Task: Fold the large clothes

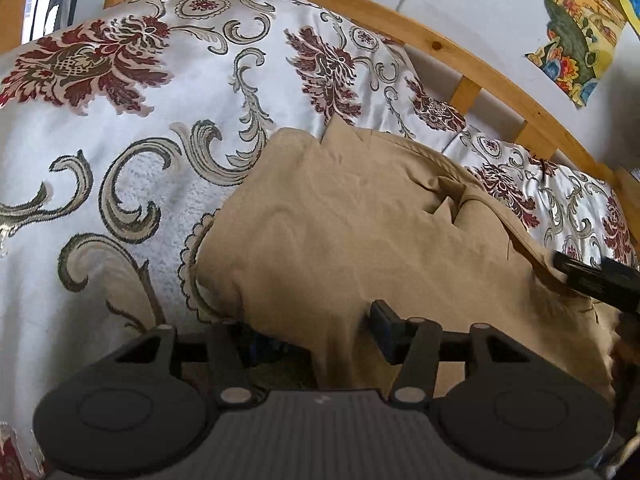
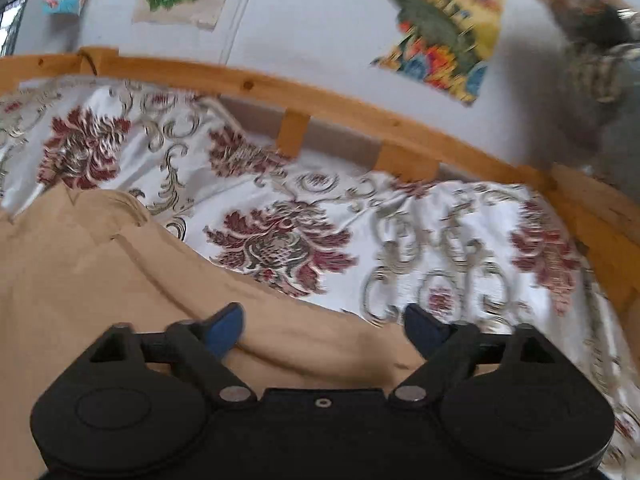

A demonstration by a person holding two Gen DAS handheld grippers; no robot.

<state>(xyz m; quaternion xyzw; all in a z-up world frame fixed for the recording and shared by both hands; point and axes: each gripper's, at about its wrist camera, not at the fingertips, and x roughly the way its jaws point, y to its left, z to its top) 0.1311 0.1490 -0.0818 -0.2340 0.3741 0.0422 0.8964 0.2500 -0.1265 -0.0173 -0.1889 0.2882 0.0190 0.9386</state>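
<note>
The tan garment (image 1: pixel 360 232) lies in a rumpled, partly folded heap on the bed (image 1: pixel 120 208), its long axis running from about 11 o'clock to 5 o'clock in the left wrist view. It begins right at the left tongs (image 1: pixel 316 340) and spreads away toward 12 and 1 o'clock. A fold of it drapes between the left jaws, which stand part-way apart; the left finger is hidden under the cloth, so whether any pad presses on it I cannot tell.

The right tongs (image 2: pixel 324 326) stand wide apart over the garment's near edge, with cloth below them but nothing pinched. In that view the bulk of the garment (image 2: pixel 100 280) lies off toward 9 and 10 o'clock, and bare bedspread (image 2: pixel 440 248) fills 12 to 3 o'clock. The left hand looks the nearer to the heap's middle; the right sits at its rim, and its finger shows at 3 o'clock in the left view.

The bedspread is white with dark red flowers and grey scrolls. A wooden rail (image 2: pixel 320 100) curves behind it, against a pale wall with bright pictures (image 2: pixel 444 28).
</note>
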